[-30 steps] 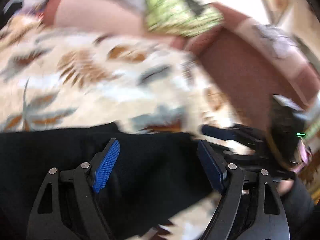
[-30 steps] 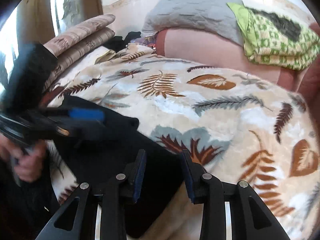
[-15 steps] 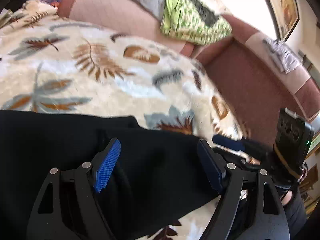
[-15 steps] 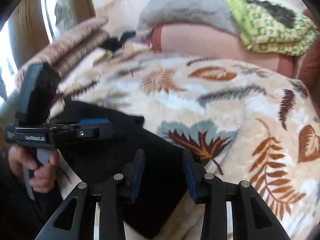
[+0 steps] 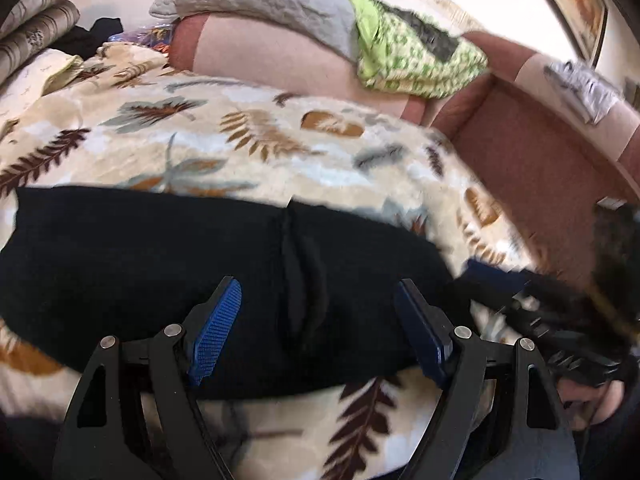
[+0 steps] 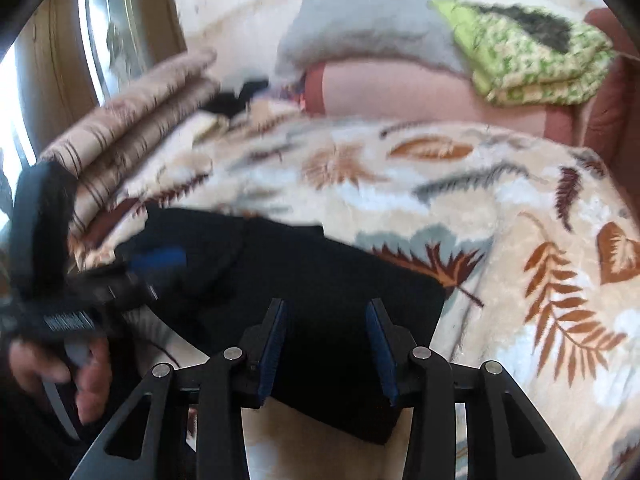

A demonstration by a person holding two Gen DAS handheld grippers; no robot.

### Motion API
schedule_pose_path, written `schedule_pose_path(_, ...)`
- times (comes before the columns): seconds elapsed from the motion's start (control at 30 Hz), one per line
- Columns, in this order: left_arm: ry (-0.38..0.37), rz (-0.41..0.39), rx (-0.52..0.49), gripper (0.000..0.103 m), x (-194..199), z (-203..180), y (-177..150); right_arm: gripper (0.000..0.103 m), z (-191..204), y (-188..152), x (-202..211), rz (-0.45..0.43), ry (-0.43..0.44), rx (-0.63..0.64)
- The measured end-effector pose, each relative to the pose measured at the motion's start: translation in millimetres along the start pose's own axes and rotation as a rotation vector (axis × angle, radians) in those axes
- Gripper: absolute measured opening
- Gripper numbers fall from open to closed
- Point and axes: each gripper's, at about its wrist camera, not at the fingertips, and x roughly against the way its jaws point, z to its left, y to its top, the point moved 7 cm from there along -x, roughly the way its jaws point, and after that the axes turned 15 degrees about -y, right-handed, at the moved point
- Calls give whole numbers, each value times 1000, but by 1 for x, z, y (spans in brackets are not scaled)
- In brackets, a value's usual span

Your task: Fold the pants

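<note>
Black pants (image 5: 160, 256) lie folded in a flat band on a leaf-patterned blanket (image 5: 256, 152). My left gripper (image 5: 318, 320) is open just above the pants' near edge, nothing between its blue pads. In the right wrist view the pants (image 6: 328, 276) lie under my right gripper (image 6: 326, 344), which is open and empty over their near right corner. The left gripper also shows there at the left (image 6: 152, 264), blurred; the right gripper shows at the right of the left wrist view (image 5: 492, 276).
A pink sofa back (image 5: 264, 56) runs behind the blanket, with a grey quilt (image 5: 256, 4) and a green patterned cloth (image 5: 408, 56) on it. Striped cushions (image 6: 132, 120) are stacked at the left. A dark garment (image 6: 236, 100) lies at the back.
Both grippers have pulled back and up from the pants, so more of the blanket and sofa shows. The pants stay flat on the blanket. Both grippers stay open.
</note>
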Motion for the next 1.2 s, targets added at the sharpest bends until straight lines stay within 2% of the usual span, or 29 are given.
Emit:
schedule_pose_path(0.07, 75, 33, -25, 80, 0, 2, -11, 41, 3, -2, 11, -48, -99, 13)
schedule_pose_path(0.13, 133, 24, -42, 80, 3, 3, -17, 42, 8, -4, 16, -69, -170, 33)
schedule_pose_path(0.33, 258, -1, -53, 80, 17, 16, -28, 42, 18, -14, 20, -82, -248, 51)
schedule_pose_path(0.47, 290, -3, -52, 80, 19, 19, -31, 42, 12, -18, 16, -81, -283, 33)
schedule_pose_path(0.67, 297, 1, -51, 80, 20, 21, -31, 42, 2, -21, 8, -62, -320, -3)
schedule_pose_path(1.03, 300, 15, -41, 80, 16, 19, -31, 42, -2, -18, 12, -75, -334, -32)
schedule_pose_path(1.2, 219, -28, -19, 80, 19, 13, -27, 42, -7, -17, 14, -78, -329, -72)
